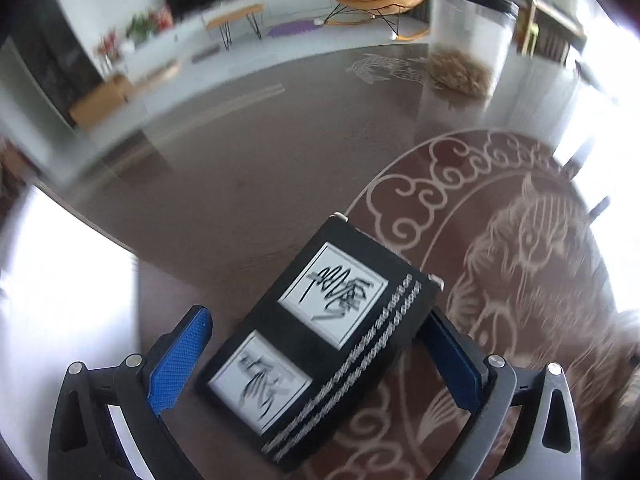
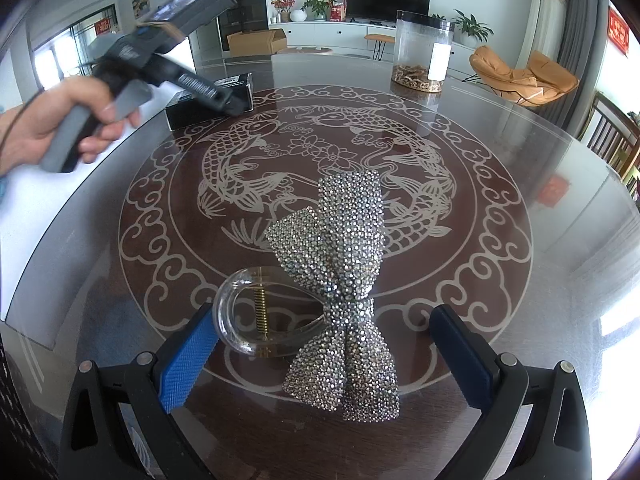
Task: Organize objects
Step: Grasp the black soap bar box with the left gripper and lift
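Observation:
A black box (image 1: 320, 344) with white calligraphy panels and silver trim lies on the glass table between the fingers of my left gripper (image 1: 316, 352). The jaws stand open, wider than the box. The box also shows in the right wrist view (image 2: 208, 100), at the table's far left under the left gripper (image 2: 234, 106). A rhinestone bow hair claw (image 2: 340, 280) with a clear plastic clip (image 2: 248, 320) lies between the fingers of my right gripper (image 2: 320, 352), which is open. The left blue pad (image 2: 188, 360) is next to the clip's ring.
The round glass table (image 2: 500, 300) has an etched fish pattern. A tall clear canister (image 2: 423, 56) with brown bits at its bottom stands at the far side; it also shows in the left wrist view (image 1: 468, 36). Chairs stand beyond the table's right edge.

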